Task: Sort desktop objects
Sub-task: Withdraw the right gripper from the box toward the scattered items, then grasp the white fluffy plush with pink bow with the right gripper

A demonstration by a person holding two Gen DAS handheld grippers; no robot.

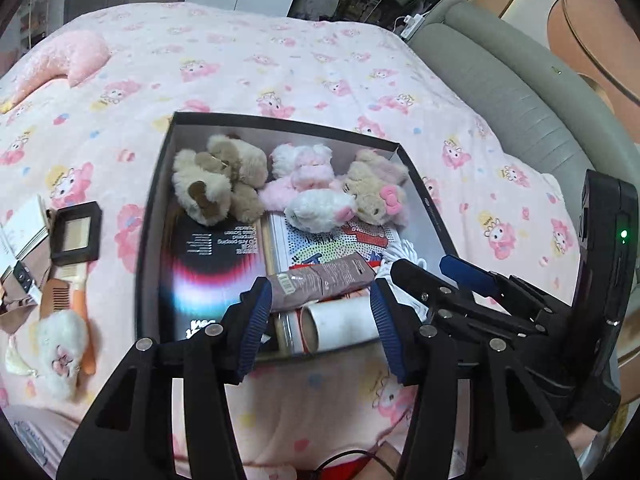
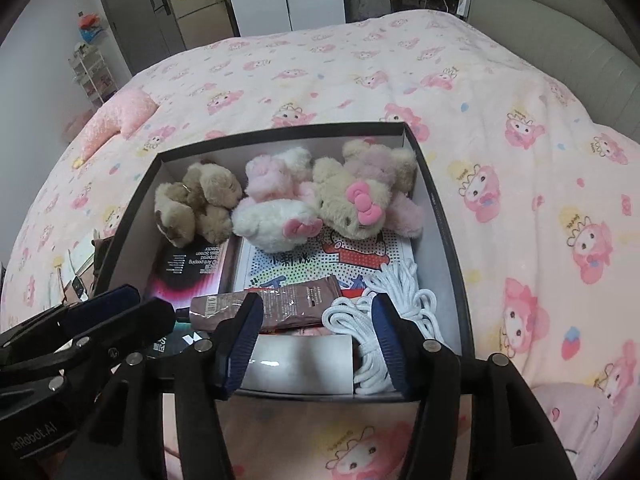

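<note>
I hold both grippers — left (image 1: 320, 320) and right (image 2: 316, 340) — spread and empty over the box (image 2: 448, 240), ready to fetch the comb (image 1: 54, 296).

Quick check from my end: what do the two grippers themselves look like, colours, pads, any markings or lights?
Both are matte black plastic with silver round bolts. The left gripper and right gripper each have two fingers faced with ribbed dark blue pads. Seen from the left wrist, the right unit's black body carries a green light. White lettering marks the left unit.
</note>
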